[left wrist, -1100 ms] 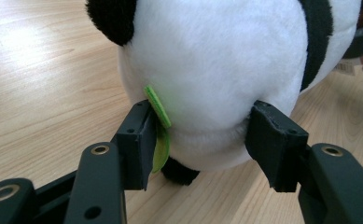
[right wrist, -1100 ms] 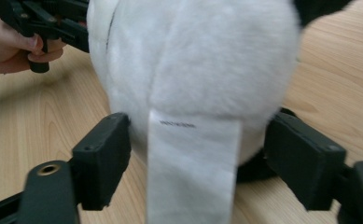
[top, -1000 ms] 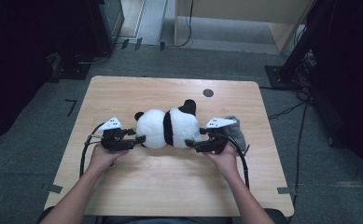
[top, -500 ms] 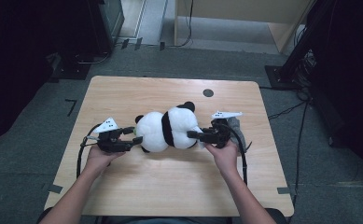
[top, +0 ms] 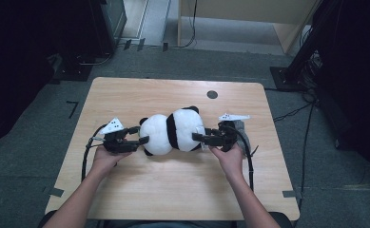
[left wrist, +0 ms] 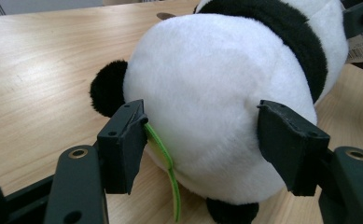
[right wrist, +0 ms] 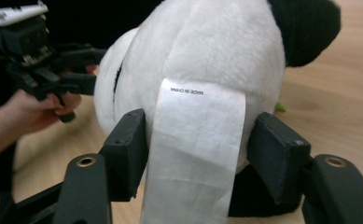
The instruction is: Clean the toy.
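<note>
A black-and-white plush panda [top: 173, 130] lies on its side across the middle of the wooden table [top: 125, 95]. My left gripper [top: 142, 134] meets its left end. In the left gripper view the gripper [left wrist: 202, 140] has both pads pressed into the panda's white rump [left wrist: 207, 84], beside a green loop [left wrist: 163, 149]. My right gripper [top: 197, 137] is at the other end. Its jaws have just been opening and now stand either side of the plush [right wrist: 193, 46], where a white label [right wrist: 193, 154] hangs free between them.
A grey soft object [top: 239, 130] lies on the table just behind my right hand. A round dark hole [top: 212, 94] sits in the tabletop at the back. Dark equipment and cables stand on the floor around the table.
The right hand has shifted a little toward the far edge, staying at the panda's end. The panda and the left hand have hardly moved.
</note>
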Available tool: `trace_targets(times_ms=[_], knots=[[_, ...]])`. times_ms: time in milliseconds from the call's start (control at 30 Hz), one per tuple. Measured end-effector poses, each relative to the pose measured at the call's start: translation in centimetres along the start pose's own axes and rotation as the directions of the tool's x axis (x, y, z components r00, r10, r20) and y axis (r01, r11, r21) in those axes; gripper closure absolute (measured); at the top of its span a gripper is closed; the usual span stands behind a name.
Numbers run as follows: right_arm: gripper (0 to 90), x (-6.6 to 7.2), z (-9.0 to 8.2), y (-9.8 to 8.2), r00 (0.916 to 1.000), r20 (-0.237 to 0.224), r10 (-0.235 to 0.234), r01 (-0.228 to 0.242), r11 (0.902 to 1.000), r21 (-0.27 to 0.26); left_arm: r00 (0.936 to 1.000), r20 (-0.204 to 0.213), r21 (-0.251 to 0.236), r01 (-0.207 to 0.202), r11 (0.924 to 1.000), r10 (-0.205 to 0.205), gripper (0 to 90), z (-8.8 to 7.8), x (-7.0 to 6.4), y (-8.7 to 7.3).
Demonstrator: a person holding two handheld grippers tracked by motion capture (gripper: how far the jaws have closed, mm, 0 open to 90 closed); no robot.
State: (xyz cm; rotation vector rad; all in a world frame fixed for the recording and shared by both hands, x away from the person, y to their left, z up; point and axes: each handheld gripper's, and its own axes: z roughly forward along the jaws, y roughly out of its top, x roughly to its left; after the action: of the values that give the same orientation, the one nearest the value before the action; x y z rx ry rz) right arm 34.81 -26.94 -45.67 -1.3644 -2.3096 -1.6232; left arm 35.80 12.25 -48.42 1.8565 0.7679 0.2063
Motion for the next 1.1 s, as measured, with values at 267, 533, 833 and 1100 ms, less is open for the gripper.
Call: trace_targets(times_ms=[267, 533, 833, 1100], knots=[[37.5, 0.8, -2.0, 0.5, 0.9768, 0.129, -0.171, 0.180, 0.9816, -0.063, 0.9993, 0.006, 0.016, 0.037, 0.9992, -0.038, 33.8, 0.0, 0.2, 0.4], [41.1, 1.0, -3.0, 0.5, 0.9387, 0.216, -0.269, 0.282, 0.9586, -0.035, 0.9998, -0.016, 0.024, 0.014, 0.9996, -0.013, 33.8, -0.6, -0.1, 0.9], [44.0, -0.1, -4.3, 0.2, 0.9517, 0.212, -0.222, 0.236, 0.9709, -0.042, 0.9997, 0.001, 0.024, 0.024, 0.9994, -0.024, 33.8, -1.1, -0.7, 0.9], [39.2, -1.7, -5.9, -0.2, 0.9281, 0.314, -0.200, 0.230, 0.9710, -0.063, 0.9996, -0.012, 0.019, 0.025, 0.9995, -0.025, 33.9, -1.3, -1.5, 1.0]])
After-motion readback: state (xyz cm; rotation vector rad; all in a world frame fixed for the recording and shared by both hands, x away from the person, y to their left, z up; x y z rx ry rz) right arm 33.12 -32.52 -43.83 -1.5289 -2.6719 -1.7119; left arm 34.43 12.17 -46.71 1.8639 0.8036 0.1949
